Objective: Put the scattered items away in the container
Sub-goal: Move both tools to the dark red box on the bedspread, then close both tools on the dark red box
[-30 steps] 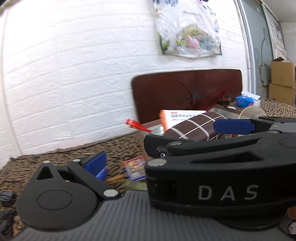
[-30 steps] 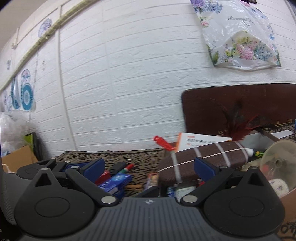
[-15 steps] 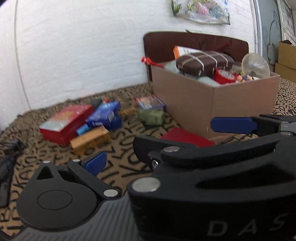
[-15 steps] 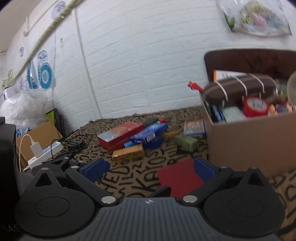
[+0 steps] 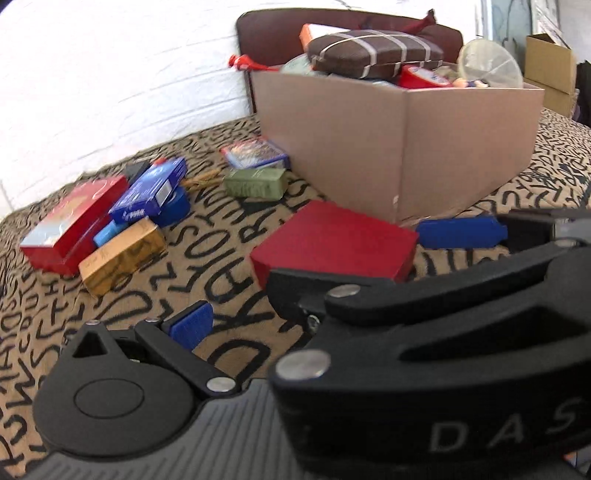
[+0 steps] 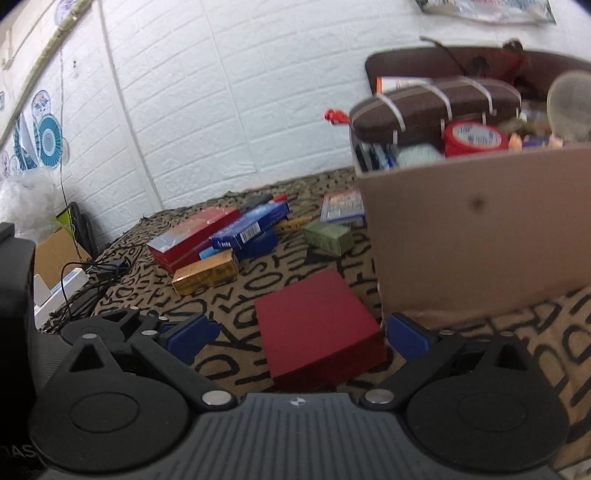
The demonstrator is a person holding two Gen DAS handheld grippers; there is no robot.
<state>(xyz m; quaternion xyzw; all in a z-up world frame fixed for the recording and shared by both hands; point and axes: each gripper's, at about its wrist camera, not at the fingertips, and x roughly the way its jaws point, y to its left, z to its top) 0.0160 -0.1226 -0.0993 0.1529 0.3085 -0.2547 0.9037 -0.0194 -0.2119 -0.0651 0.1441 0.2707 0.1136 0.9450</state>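
A cardboard box [image 5: 399, 140] [image 6: 476, 229], heaped with a brown case, red tape roll and other items, stands on the patterned cloth. A flat dark red box [image 6: 317, 325] [image 5: 332, 243] lies just in front of it. My right gripper [image 6: 299, 336] is open, its blue pads either side of the red box's near end, empty. My left gripper [image 5: 295, 306] is open and empty; the right gripper's body hides its right finger. Scattered behind: a long red box [image 5: 70, 221], a blue box [image 5: 151, 192], a gold box [image 5: 122, 254], a green box [image 5: 255, 182], a card pack [image 5: 255, 151].
White brick wall runs behind. A dark chair back [image 5: 332, 26] stands behind the cardboard box. Cables and a white power strip [image 6: 62, 288] lie at the left edge of the cloth. More cartons [image 5: 550, 59] stand far right.
Both grippers dropped from box-top height and pulled back toward the cloth. The dark red box now lies between the right gripper's open pads. Both stayed open.
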